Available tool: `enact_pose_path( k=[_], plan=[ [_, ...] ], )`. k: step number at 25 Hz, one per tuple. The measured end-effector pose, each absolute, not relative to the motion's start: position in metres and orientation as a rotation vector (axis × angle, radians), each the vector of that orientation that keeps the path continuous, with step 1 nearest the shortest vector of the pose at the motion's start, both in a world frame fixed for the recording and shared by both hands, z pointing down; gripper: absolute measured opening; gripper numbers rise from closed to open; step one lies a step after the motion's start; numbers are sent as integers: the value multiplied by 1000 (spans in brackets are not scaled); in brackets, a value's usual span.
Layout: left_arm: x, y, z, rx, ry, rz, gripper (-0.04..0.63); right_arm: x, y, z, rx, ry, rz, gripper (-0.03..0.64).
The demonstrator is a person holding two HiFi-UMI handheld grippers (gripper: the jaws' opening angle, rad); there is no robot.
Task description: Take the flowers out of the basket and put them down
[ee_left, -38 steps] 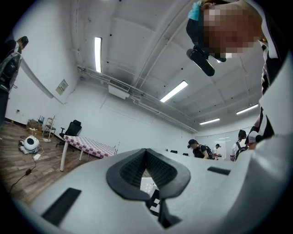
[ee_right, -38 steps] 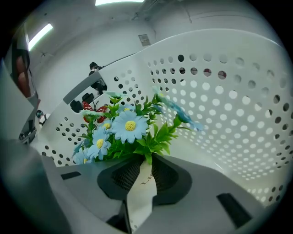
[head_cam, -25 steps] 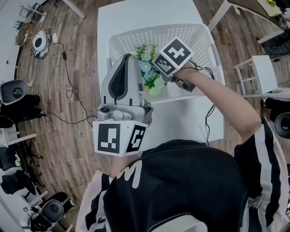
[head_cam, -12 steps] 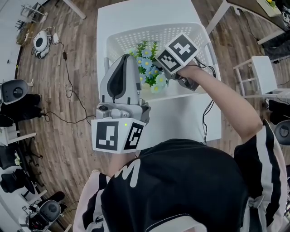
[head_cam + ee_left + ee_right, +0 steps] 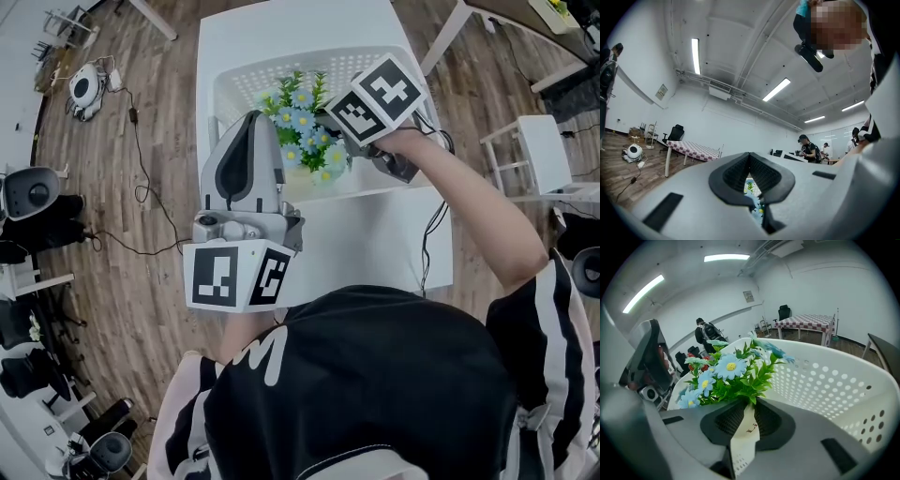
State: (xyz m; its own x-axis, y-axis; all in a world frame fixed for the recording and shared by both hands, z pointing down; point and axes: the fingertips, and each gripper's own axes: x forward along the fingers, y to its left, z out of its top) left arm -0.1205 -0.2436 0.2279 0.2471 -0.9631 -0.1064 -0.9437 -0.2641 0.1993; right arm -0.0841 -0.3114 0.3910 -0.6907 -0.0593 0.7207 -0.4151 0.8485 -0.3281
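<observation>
A bunch of blue daisies with green leaves (image 5: 302, 131) hangs over the white perforated basket (image 5: 234, 84) on the white table (image 5: 375, 244). My right gripper (image 5: 330, 133) comes in from the right under its marker cube and is shut on the bunch. In the right gripper view the pads clamp the paper wrap (image 5: 744, 434) at the stems, with the daisies (image 5: 726, 373) fanning out above my right gripper (image 5: 744, 420) and the basket (image 5: 825, 380) wall behind. My left gripper (image 5: 247, 127) points at the basket's near-left rim with jaws together and nothing held. The left gripper (image 5: 754, 187) view shows mostly ceiling.
Wood floor surrounds the table, with cables and a round white device (image 5: 84, 86) at the left. A white stool (image 5: 539, 150) and other furniture stand at the right. Other people (image 5: 808, 150) stand at desks across the room.
The right gripper has lifted the flowers higher over the basket, its cube moving up and right in the head view. The left gripper has drifted slightly left.
</observation>
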Motion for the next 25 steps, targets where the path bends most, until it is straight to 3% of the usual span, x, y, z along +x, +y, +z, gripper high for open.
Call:
enact_pose_path(
  k=[25],
  plan=[
    [-115,-234,224,2393,-1899,-309,3,-73,-304,334,315,-2432,624,62]
  ],
)
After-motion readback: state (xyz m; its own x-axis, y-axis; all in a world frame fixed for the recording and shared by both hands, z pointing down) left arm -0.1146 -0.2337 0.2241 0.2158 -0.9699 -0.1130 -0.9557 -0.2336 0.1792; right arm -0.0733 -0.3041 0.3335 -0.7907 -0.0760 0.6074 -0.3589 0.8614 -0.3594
